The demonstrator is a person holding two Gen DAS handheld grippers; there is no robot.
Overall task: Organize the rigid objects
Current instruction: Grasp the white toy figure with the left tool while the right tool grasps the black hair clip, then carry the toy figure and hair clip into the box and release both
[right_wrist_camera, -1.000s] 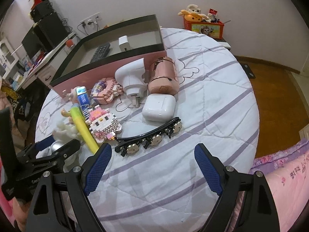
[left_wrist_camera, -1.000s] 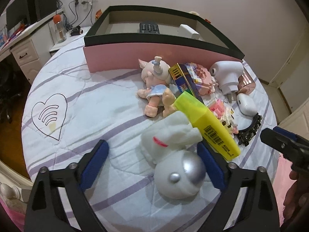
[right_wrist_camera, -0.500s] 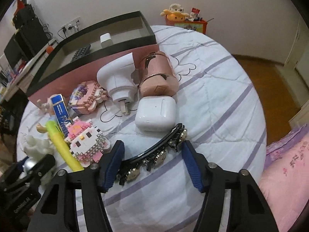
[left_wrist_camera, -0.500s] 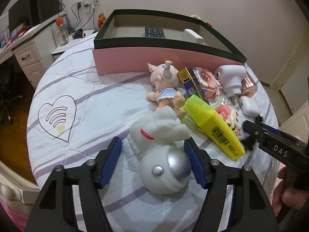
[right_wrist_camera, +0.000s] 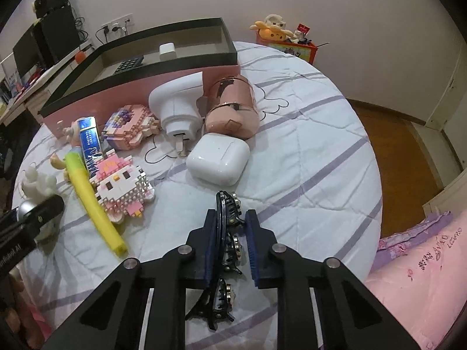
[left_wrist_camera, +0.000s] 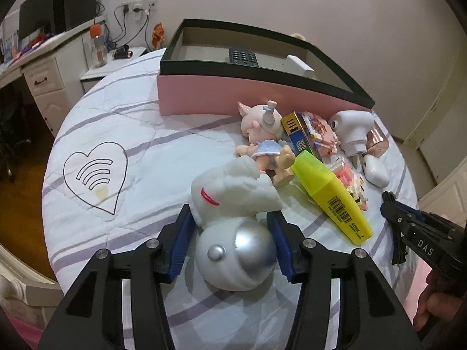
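Note:
My left gripper (left_wrist_camera: pixel 230 218) is shut on the white astronaut figure (left_wrist_camera: pixel 233 204) with a silver helmet, which lies on the bed. My right gripper (right_wrist_camera: pixel 230 215) is shut on the black hair clip (right_wrist_camera: pixel 227 233) with metal charms, turned lengthwise between the pads. A pink box with a black rim (left_wrist_camera: pixel 262 99) stands at the back and holds a remote (left_wrist_camera: pixel 243 57) and a white block (right_wrist_camera: pixel 167 50). Before it lie a doll (left_wrist_camera: pixel 262 137), a yellow highlighter (left_wrist_camera: pixel 329 195), a white plug (right_wrist_camera: pixel 178 108), a white earbud case (right_wrist_camera: pixel 219 160) and a pink bottle (right_wrist_camera: pixel 233 108).
Two pink brick-built figures (right_wrist_camera: pixel 122 183) and a blue box (right_wrist_camera: pixel 90 143) lie among the objects. The round bed (left_wrist_camera: pixel 116 134) has a white striped quilt. A desk (left_wrist_camera: pixel 43 67) stands at the left. A pink pillow (right_wrist_camera: pixel 423 277) lies at the right.
Both grippers moved forward and closed: the left on the astronaut figure, the right on the hair clip, which turned from crosswise to lengthwise.

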